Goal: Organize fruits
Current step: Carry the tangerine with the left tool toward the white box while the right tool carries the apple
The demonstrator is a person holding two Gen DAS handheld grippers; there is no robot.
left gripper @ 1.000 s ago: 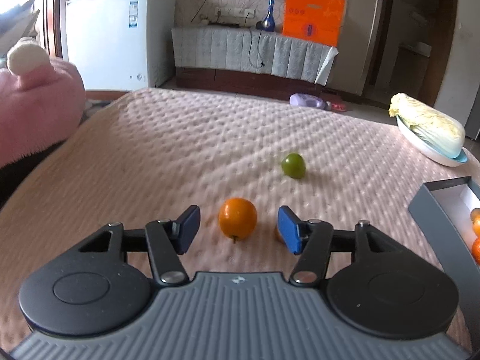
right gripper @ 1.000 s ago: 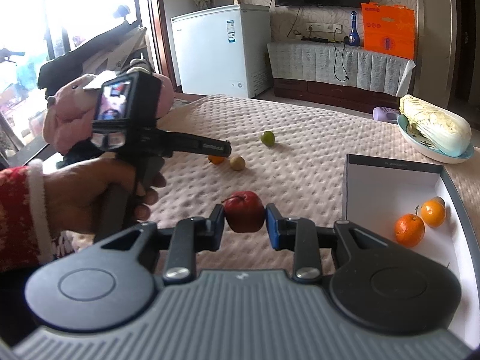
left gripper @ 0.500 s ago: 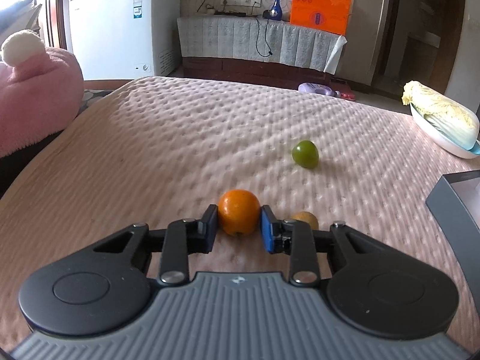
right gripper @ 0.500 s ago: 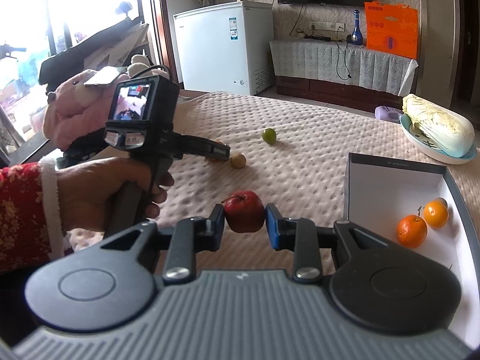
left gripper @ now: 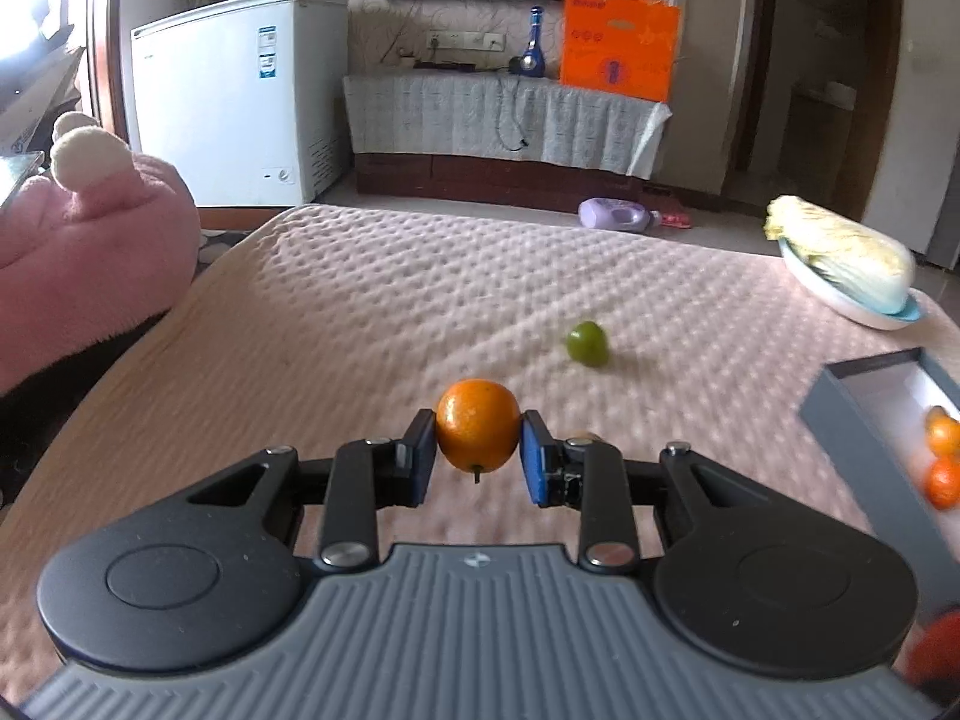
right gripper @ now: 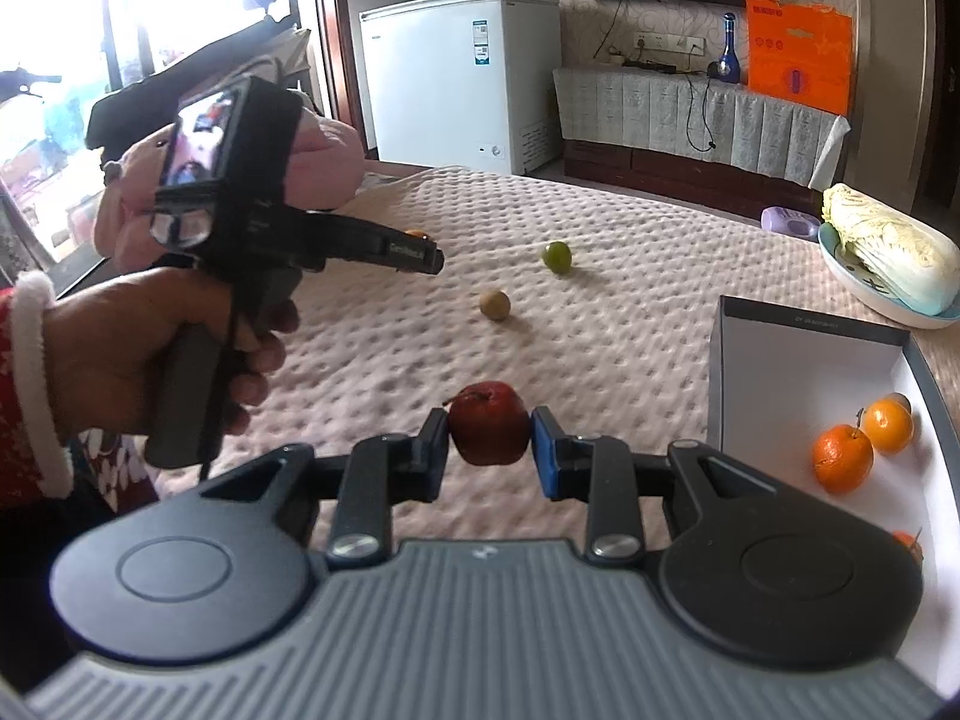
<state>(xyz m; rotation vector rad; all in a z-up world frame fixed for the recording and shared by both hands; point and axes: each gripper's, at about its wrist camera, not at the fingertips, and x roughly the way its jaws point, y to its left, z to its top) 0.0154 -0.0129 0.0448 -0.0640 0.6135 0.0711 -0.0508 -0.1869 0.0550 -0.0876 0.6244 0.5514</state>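
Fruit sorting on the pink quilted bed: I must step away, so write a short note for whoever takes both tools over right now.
Left tool: shut on a round orange citrus fruit, held above the pink quilted bedspread.
Right tool: shut on a small red apple, beside the open grey box with a white lining.
Done: at least three oranges lie in the box.
Left: drop both held fruits into the box, then fetch the small green round fruit and the small brown round fruit lying on the bedspread.
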